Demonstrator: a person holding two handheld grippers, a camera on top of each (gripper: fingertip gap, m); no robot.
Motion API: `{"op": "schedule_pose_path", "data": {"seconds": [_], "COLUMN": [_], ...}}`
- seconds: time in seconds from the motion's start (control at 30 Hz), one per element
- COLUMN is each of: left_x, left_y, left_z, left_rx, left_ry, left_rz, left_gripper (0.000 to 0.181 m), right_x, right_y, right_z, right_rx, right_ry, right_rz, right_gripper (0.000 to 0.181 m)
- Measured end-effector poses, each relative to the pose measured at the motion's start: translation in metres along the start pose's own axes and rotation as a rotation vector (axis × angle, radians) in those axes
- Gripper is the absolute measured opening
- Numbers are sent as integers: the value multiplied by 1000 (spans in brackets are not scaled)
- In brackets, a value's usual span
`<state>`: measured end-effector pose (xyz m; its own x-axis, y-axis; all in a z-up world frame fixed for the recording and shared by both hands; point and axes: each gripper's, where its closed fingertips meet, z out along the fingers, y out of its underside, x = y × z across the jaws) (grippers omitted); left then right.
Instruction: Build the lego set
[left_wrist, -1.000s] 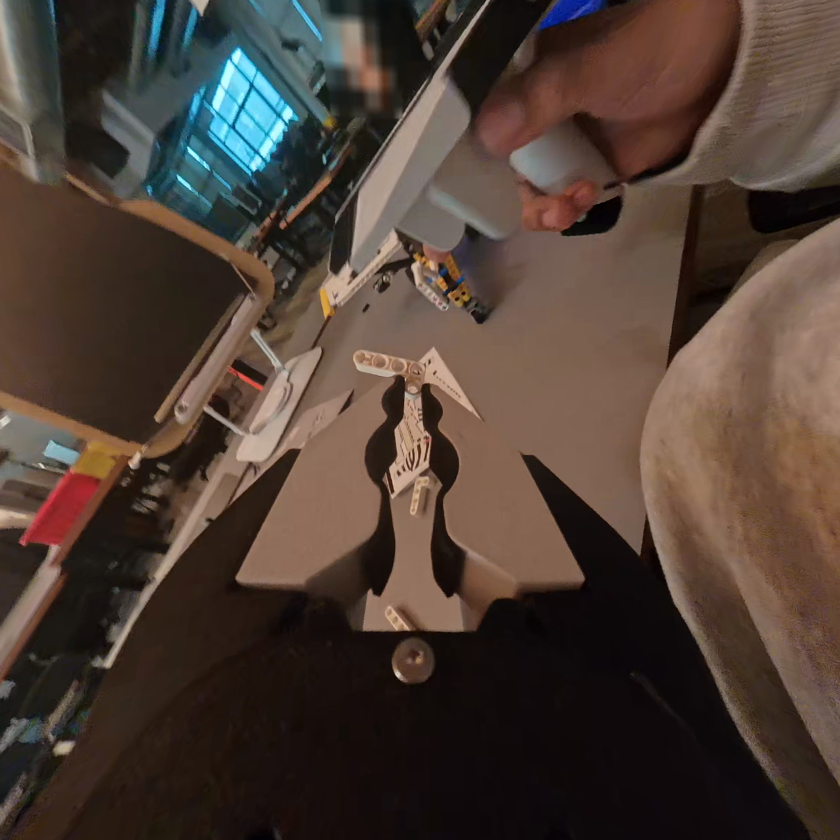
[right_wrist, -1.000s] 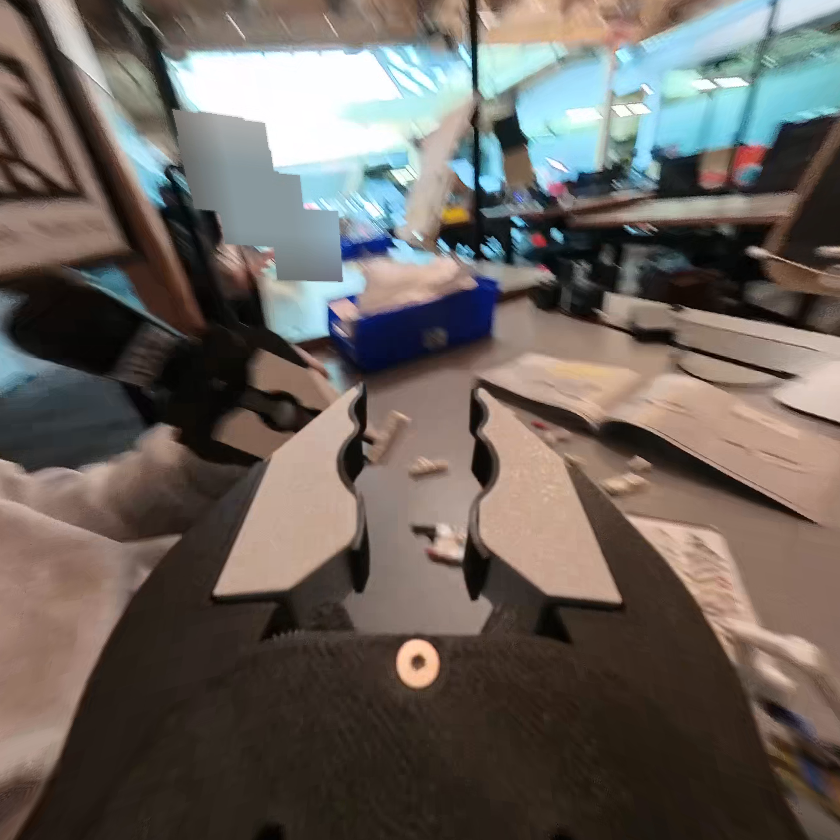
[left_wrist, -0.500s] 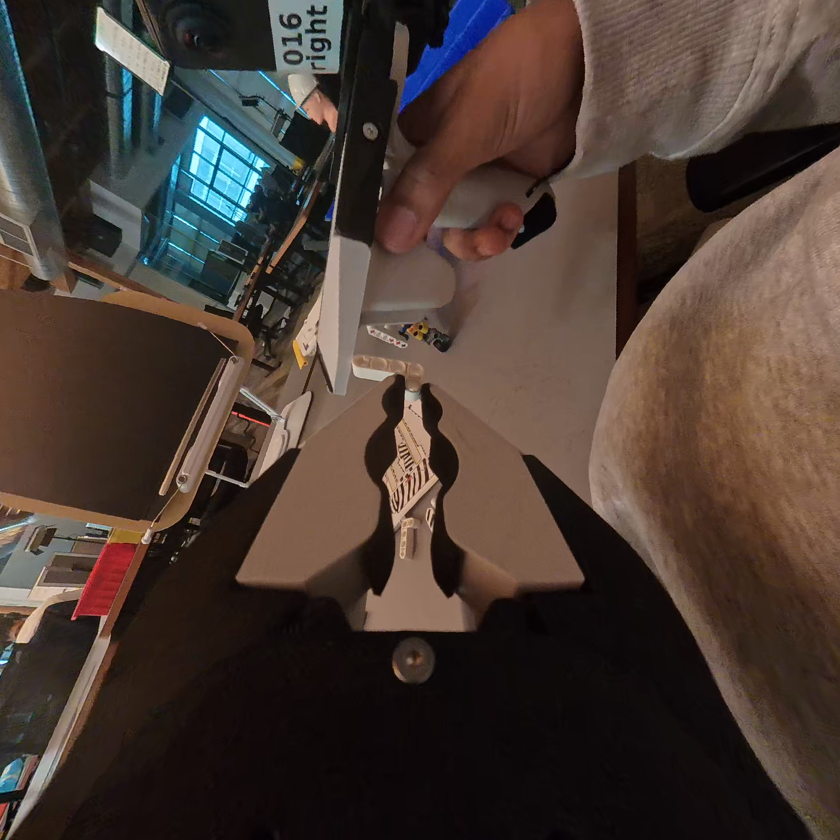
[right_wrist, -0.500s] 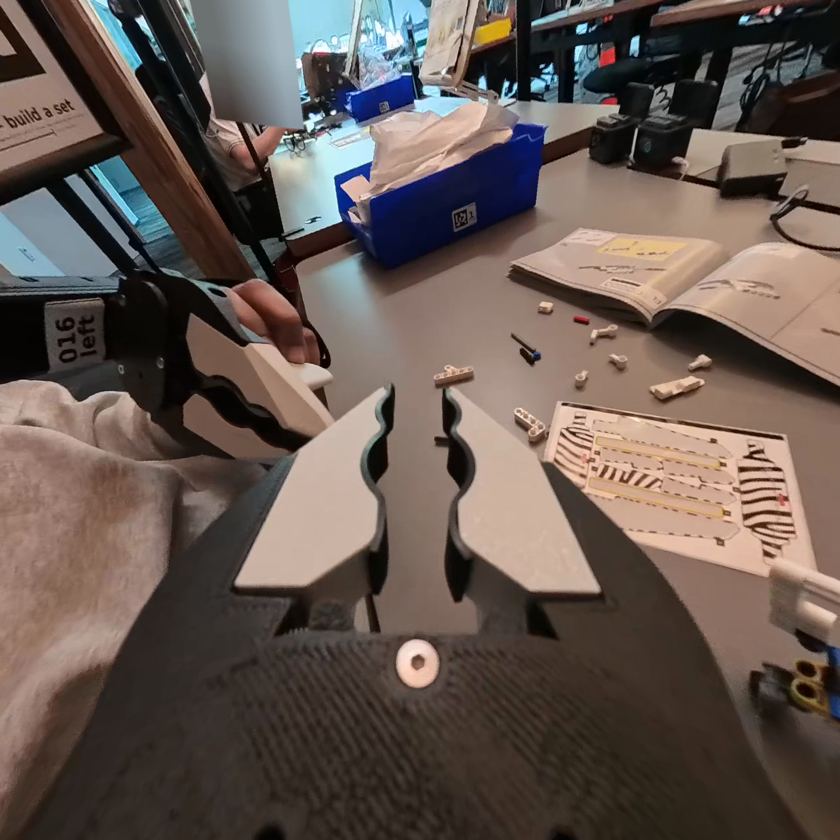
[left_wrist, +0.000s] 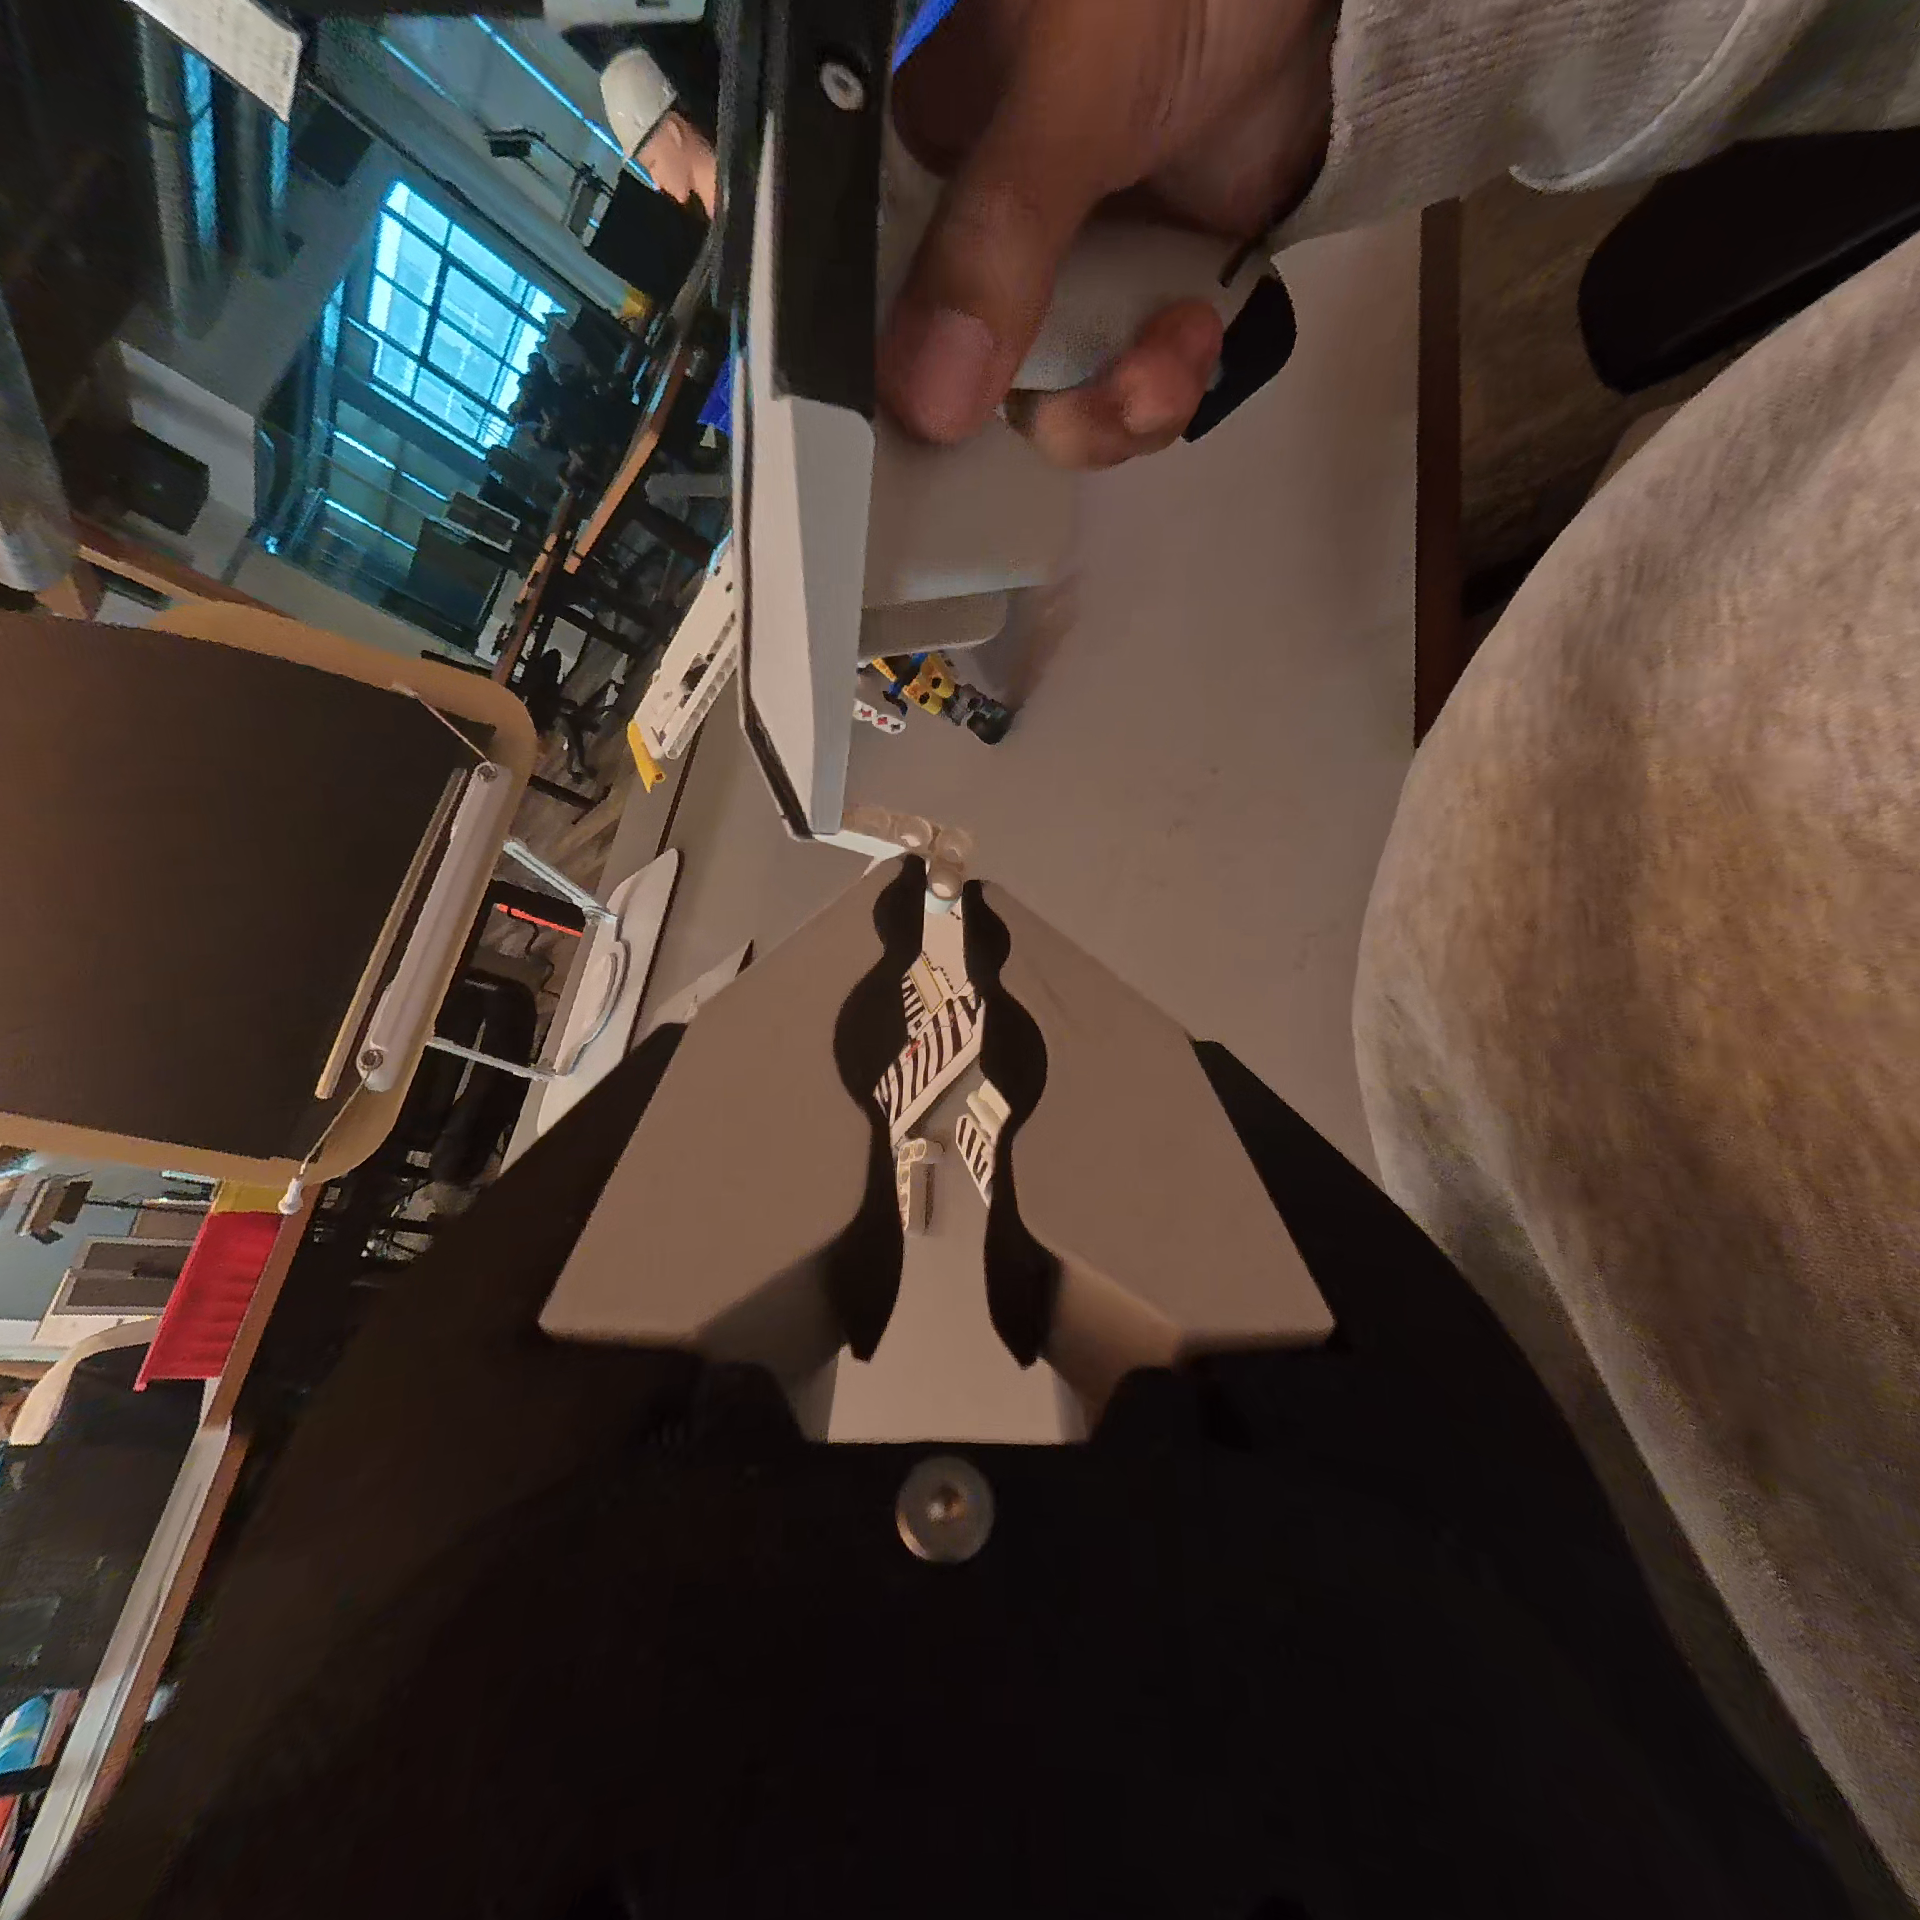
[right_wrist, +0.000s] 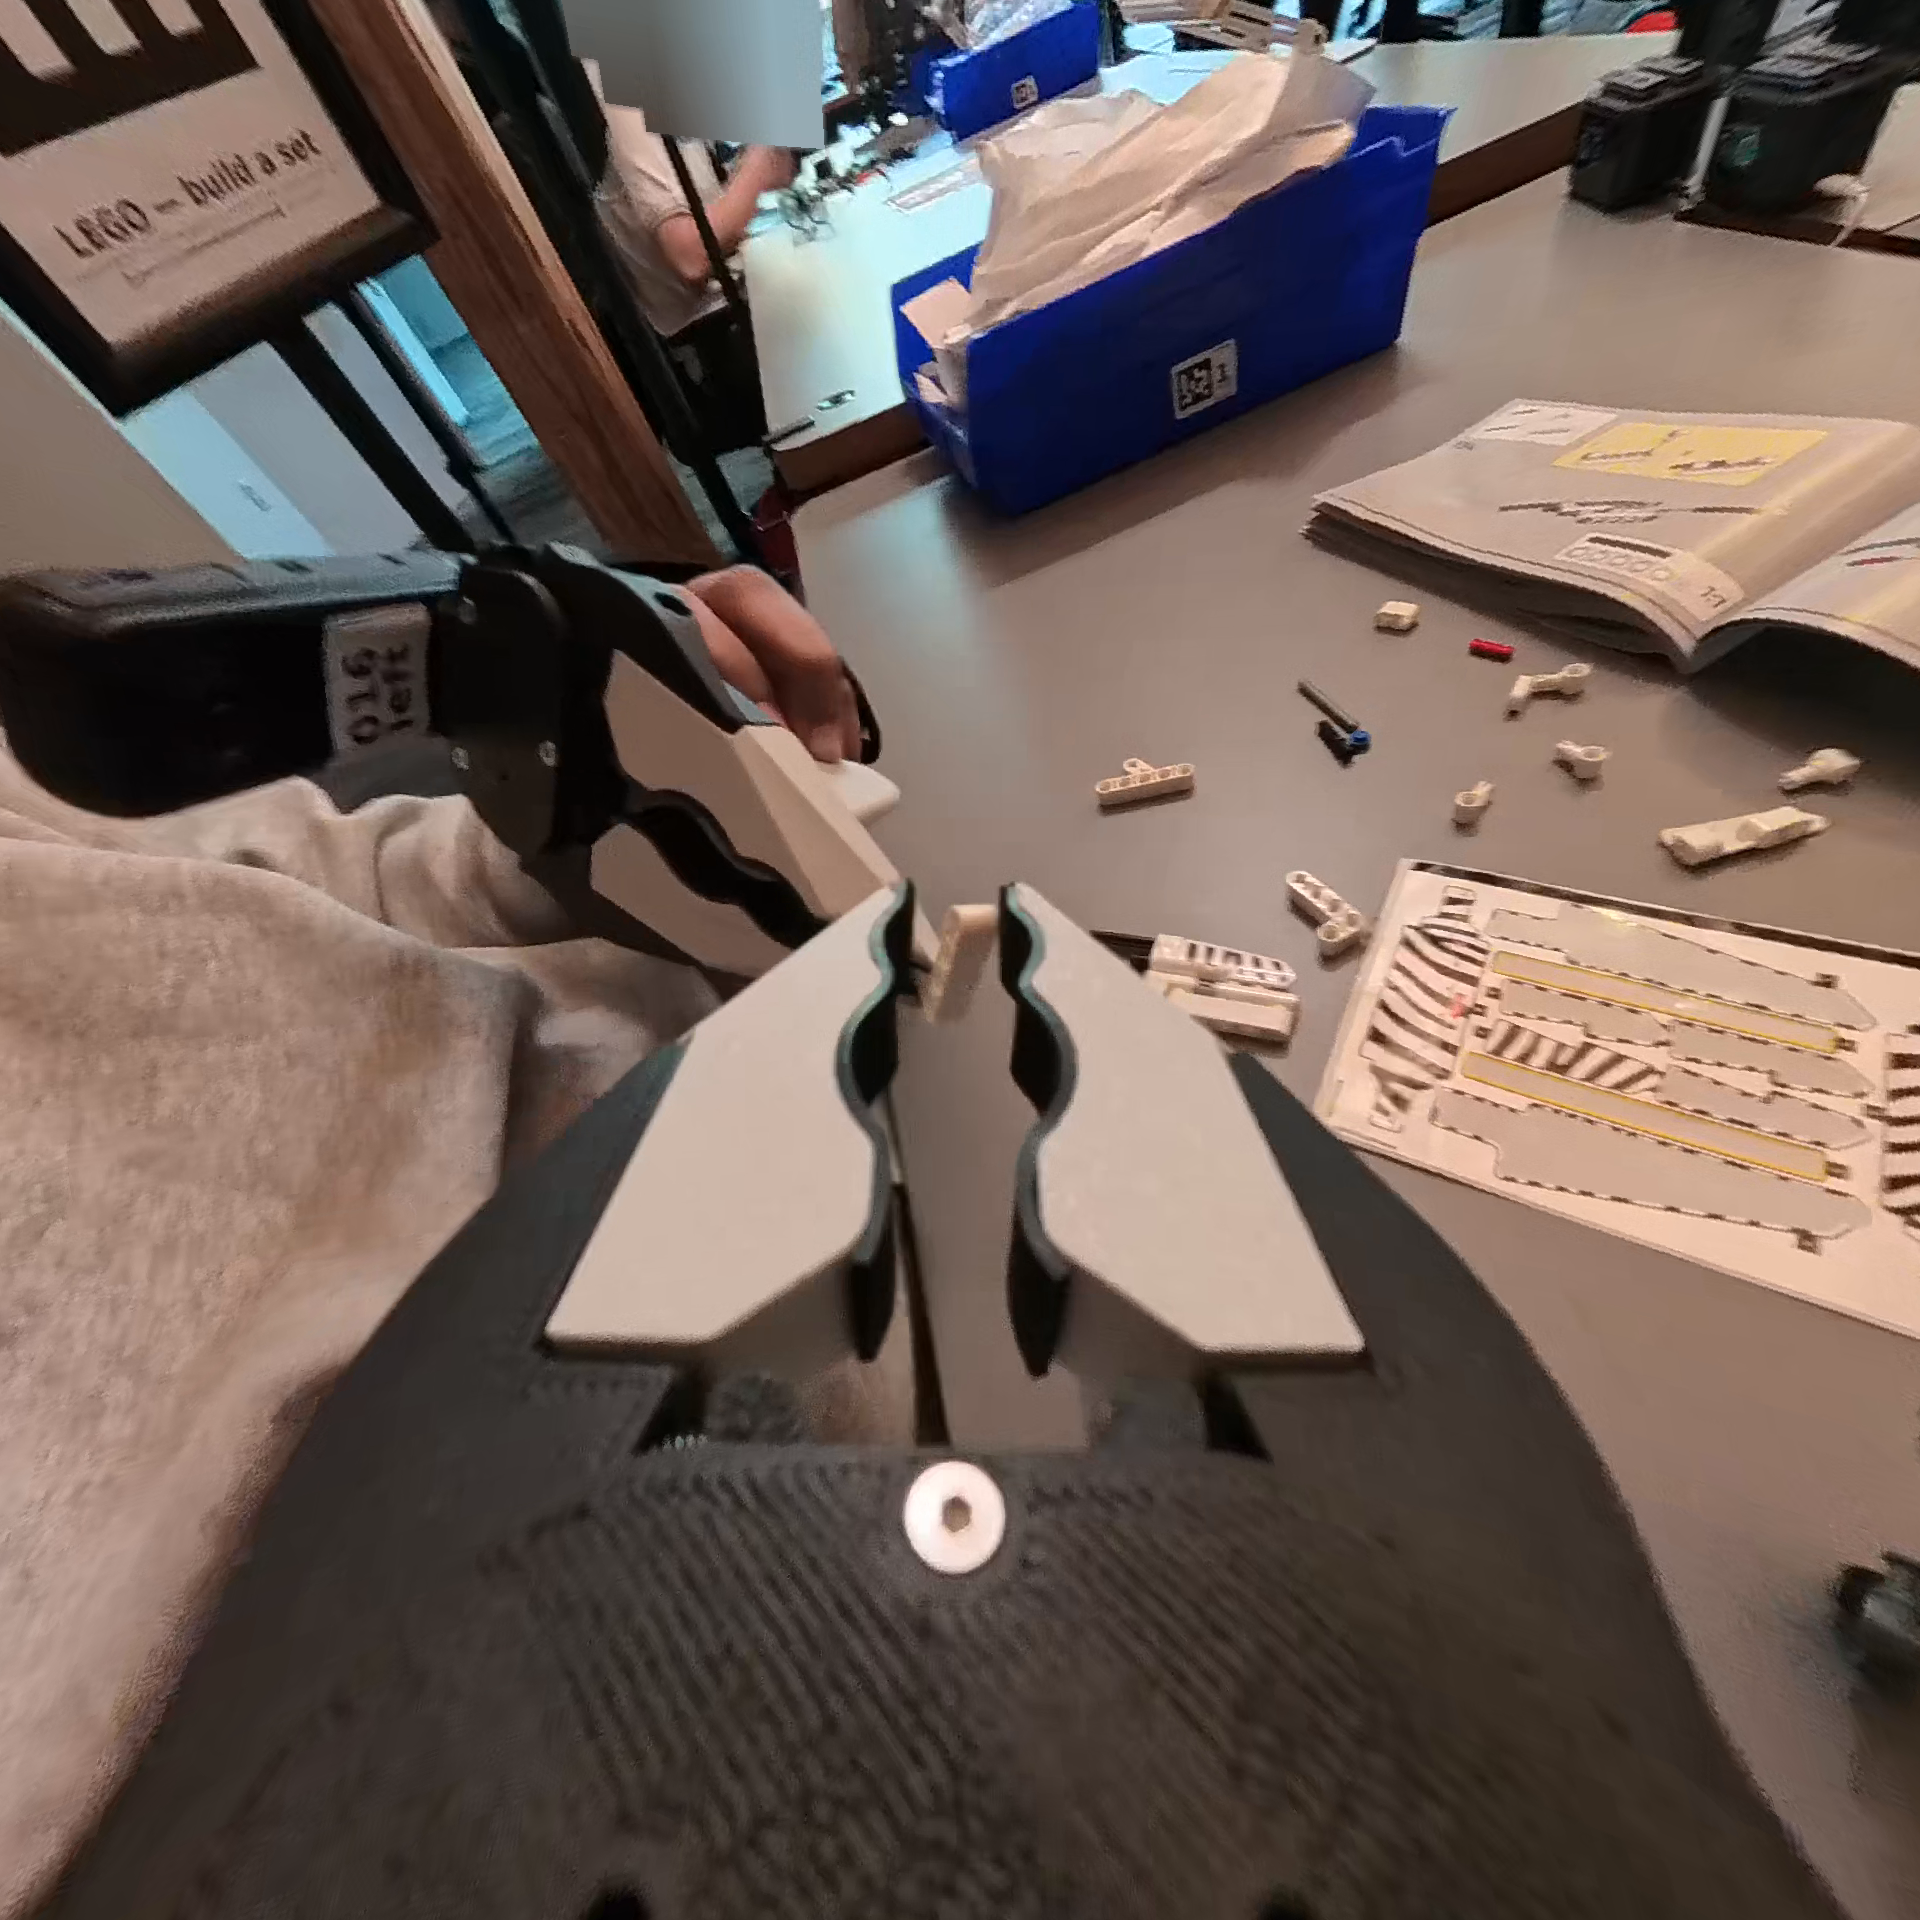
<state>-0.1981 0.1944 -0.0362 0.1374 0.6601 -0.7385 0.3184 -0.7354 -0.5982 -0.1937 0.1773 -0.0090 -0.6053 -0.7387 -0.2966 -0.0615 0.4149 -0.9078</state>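
Observation:
My left gripper (left_wrist: 942, 883) is shut on a small white lego piece (left_wrist: 940, 896) joined to a white beam (left_wrist: 899, 834), held above the grey table (left_wrist: 1195, 790). In the right wrist view the same white piece (right_wrist: 961, 951) stands between the tips of my right gripper (right_wrist: 954, 912), whose jaws are narrowly apart on either side of it. The left gripper's fingers (right_wrist: 790, 821) come in from the left and meet it there. In the left wrist view the right gripper's fingers (left_wrist: 805, 623) reach down from above to the beam's left end.
A zebra-striped sticker sheet (right_wrist: 1621, 1049), an open instruction booklet (right_wrist: 1662, 520), a blue bin (right_wrist: 1195, 343) and several loose white pieces (right_wrist: 1143, 781) lie on the table (right_wrist: 1091, 644). A striped white part (right_wrist: 1226, 971) lies just right of the grippers. A partial build (left_wrist: 925, 686) sits farther off. Left and right tips are no more than a few centimetres apart.
The right gripper has swung down and toward the left gripper and narrowed its jaws around the white piece. The left gripper has kept its hold on the piece.

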Motion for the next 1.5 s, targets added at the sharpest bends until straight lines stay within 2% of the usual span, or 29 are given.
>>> {"op": "schedule_pose_path", "data": {"seconds": [0.03, 0.2, 0.27, 0.3, 0.4, 0.5, 0.6, 0.67, 0.83, 0.9, 1.17, 1.5], "left_x": [-1, -8, -16, -21, -19, -13, -30, -37, -33, -32, -36, -4], "left_y": [2, 10, 15, 19, 30, 25, 17, 16, 25, 26, 42, 87], "left_z": [0, 0, 0, 1, 8, 7, -5, -12, -8, -7, -14, -15], "left_rx": [0, 12, 25, 17, 10, 135, 344, 414, 353, 353, 356, 33], "left_ry": [-2, -18, -45, -47, 93, 276, 343, 391, 403, 410, 443, 505], "left_rz": [-3, -53, -140, -211, -531, -822, -1041, -1134, -1156, -1168, -1235, -1182], "left_gripper": [6, 7, 7, 10, 40, 41, 38, 31, 28, 12, 8, 5], "right_x": [3, 5, 8, 10, 12, 13, 15, 18, 16, 16, 17, 29], "right_y": [1, -1, -5, -8, -22, -30, -30, -28, -27, -25, -13, 44], "right_z": [1, 4, 5, 5, 3, 1, 3, 5, 14, 19, 29, 66], "right_rx": [-6, 0, 29, 57, 167, 237, 245, 242, 291, 291, 239, -51], "right_ry": [29, 64, 87, 102, 107, 114, 138, 160, 131, 128, 126, 166], "right_rz": [-24, -77, -86, -88, -75, -73, -89, -91, -75, -75, -76, -40], "right_gripper": [8, 7, 7, 7, 6, 6, 6, 6, 7, 7, 6, 6]}}
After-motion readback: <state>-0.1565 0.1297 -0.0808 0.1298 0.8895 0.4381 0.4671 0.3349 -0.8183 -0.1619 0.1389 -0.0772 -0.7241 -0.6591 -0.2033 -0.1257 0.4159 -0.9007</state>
